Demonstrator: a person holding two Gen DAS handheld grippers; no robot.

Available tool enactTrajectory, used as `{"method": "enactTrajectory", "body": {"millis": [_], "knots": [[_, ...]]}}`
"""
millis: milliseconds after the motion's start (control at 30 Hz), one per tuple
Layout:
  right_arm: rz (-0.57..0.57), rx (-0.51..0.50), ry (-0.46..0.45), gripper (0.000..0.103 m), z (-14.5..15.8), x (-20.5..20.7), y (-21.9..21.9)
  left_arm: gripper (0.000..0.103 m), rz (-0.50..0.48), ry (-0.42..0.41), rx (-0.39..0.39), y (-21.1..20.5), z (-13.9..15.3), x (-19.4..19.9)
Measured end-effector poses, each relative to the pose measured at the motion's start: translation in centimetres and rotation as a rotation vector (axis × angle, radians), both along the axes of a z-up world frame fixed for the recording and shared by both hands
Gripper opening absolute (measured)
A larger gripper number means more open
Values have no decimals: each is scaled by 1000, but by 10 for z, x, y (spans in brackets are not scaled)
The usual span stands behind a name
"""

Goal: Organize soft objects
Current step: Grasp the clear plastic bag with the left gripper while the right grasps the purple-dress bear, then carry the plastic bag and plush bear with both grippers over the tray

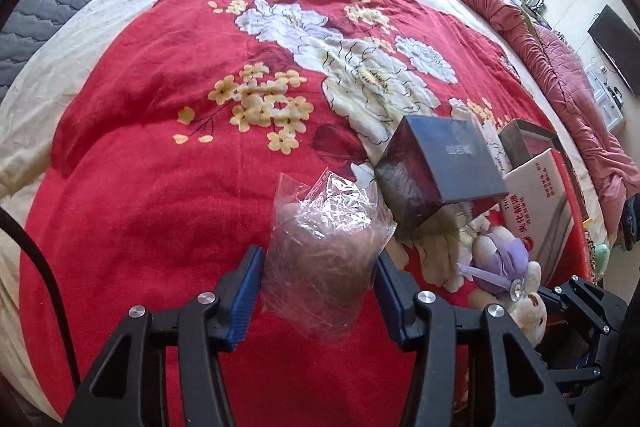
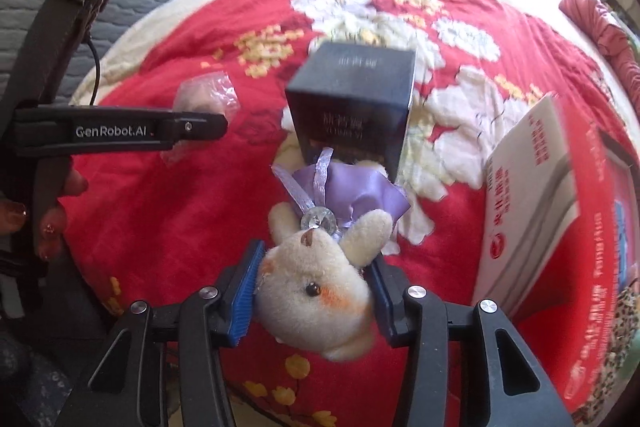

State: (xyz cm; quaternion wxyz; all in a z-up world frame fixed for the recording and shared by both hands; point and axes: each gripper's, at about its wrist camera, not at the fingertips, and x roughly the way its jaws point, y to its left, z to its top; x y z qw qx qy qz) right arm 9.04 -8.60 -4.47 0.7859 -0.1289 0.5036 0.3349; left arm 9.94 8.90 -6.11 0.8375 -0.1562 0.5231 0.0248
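My left gripper [image 1: 318, 273] is shut on a clear plastic bag of brownish fluff [image 1: 324, 247], its blue pads pressing both sides, above the red floral blanket [image 1: 160, 167]. My right gripper [image 2: 314, 281] is shut on the head of a cream plush bear in a purple dress [image 2: 320, 291]; the bear also shows in the left wrist view [image 1: 516, 279]. The bag shows in the right wrist view [image 2: 208, 95], partly hidden behind the left gripper's body [image 2: 120, 133].
A dark cube box [image 1: 436, 171] [image 2: 352, 103] stands on the blanket just beyond both held things. A white carton with red print [image 1: 540, 203] [image 2: 528, 203] lies to the right, by a red box [image 2: 604, 267]. A pink quilt [image 1: 560, 67] lies along the bed's right edge.
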Motion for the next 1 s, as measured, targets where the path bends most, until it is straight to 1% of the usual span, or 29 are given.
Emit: {"method": "enactTrajectory", "body": {"millis": [100,233,367,467,600,700,800,867,933,1000], "knots": [[-18,58,-39,50,26,-3,-15,53,-3,-53,2,-10,29,-5],[-67,104,-118,50,65,-4,-47,53,-66,-116,8,-39,67,-6],[-177,142,-170,50,95,6,-99,53,-155,-158,-18,-86,96,5],[-284,163,-198,50,110,15,-145,53,-237,-188,-17,-129,113,15],[-395,168,-229,50,122,21,-199,53,-324,-202,-9,-182,123,28],[-443,175,-240,50,127,24,-235,53,-389,-211,5,-223,130,35],[-486,158,-259,50,130,26,-264,53,-445,-222,22,-260,135,38],[-507,155,-266,50,131,27,-281,53,-475,-211,33,-284,133,43],[-523,145,-274,50,131,26,-297,53,-496,-202,30,-300,130,47],[-542,157,-267,50,129,28,-311,53,-519,-185,35,-317,124,51]]}}
